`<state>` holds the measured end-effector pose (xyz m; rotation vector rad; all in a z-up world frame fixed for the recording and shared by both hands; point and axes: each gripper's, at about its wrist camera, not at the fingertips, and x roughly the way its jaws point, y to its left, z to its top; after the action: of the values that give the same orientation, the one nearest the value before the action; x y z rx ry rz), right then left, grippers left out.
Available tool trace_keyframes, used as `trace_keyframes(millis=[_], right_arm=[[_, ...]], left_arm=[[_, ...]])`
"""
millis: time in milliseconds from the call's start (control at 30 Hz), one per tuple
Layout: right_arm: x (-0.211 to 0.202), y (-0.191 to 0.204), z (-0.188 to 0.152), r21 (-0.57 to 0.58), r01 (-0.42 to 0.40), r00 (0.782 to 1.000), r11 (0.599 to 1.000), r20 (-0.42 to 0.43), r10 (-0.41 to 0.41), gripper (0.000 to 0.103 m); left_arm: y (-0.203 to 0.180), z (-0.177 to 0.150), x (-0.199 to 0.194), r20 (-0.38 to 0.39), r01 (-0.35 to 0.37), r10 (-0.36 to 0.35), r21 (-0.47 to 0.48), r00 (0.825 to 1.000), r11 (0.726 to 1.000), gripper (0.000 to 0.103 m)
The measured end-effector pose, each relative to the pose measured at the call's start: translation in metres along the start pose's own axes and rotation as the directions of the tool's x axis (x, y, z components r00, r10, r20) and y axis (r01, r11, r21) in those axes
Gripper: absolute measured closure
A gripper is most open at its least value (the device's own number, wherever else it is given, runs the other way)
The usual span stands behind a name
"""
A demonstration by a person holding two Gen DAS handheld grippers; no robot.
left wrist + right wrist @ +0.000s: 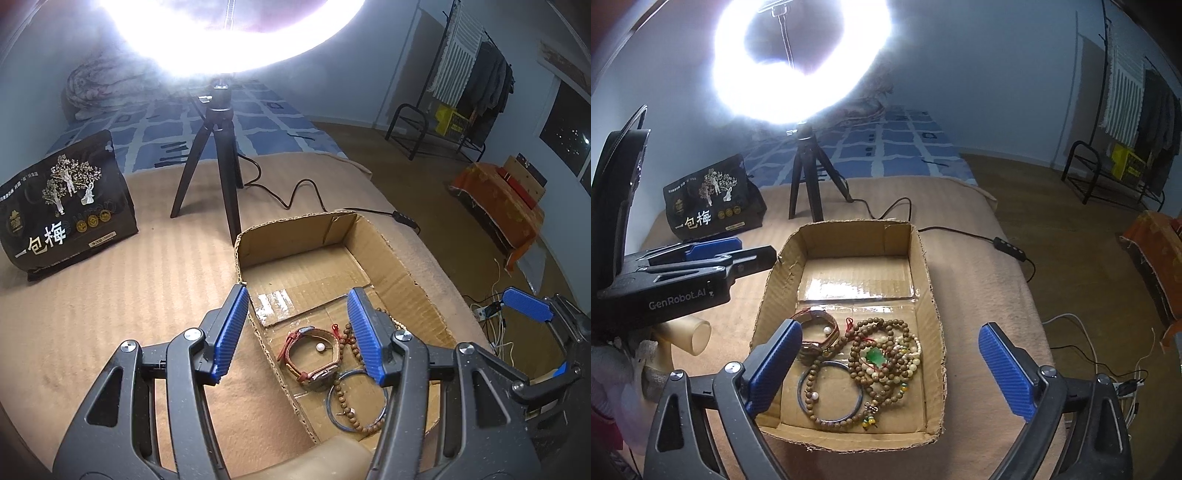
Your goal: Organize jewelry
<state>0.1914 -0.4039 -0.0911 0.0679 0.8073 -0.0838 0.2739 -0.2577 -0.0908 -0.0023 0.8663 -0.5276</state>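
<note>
Left wrist view: the left gripper (pixel 297 334) hangs half open and empty over the box (pixel 402 273)'s near end, above the watch (pixel 314 356). Closing could snag the beads (pixel 349 343), seemingly tangled.

Right wrist view: the right gripper (pixel 899 369) gapes wide, empty, over the beads (pixel 882 354) heaped in the box (pixel 931 280); a grab may lift several strands together.

Left gripper (pixel 297 334) gapes empty over the cardboard box (pixel 402 266); watch (pixel 314 350) at six o'clock, dark bag (pixel 66 206) at nine.
</note>
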Motion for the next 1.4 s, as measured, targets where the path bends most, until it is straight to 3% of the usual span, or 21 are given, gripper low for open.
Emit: trace_keyframes(millis=[600, 1200, 1300, 1400], right_arm=[[-0.044, 0.019, 0.001, -0.038, 0.069, 0.995, 0.997, 0.081, -0.066, 0.003], [-0.102, 0.037, -0.012, -0.016, 0.079, 0.983, 0.997, 0.167, -0.075, 0.001], [-0.111, 0.039, -0.016, -0.011, 0.078, 0.980, 0.997, 0.182, -0.074, 0.000], [-0.119, 0.042, -0.022, -0.011, 0.081, 0.978, 0.997, 0.195, -0.077, 0.000]], left_arm=[[0.002, -0.007, -0.050, 0.060, -0.003, 0.003, 0.006, 0.998, 1.000, 0.046], [0.004, -0.039, -0.137, 0.134, -0.028, 0.021, 0.054, 0.991, 0.998, 0.045], [0.003, -0.046, -0.149, 0.145, -0.039, 0.029, 0.064, 0.989, 0.997, 0.036], [0.002, -0.055, -0.163, 0.157, -0.042, 0.030, 0.072, 0.987, 0.997, 0.035]])
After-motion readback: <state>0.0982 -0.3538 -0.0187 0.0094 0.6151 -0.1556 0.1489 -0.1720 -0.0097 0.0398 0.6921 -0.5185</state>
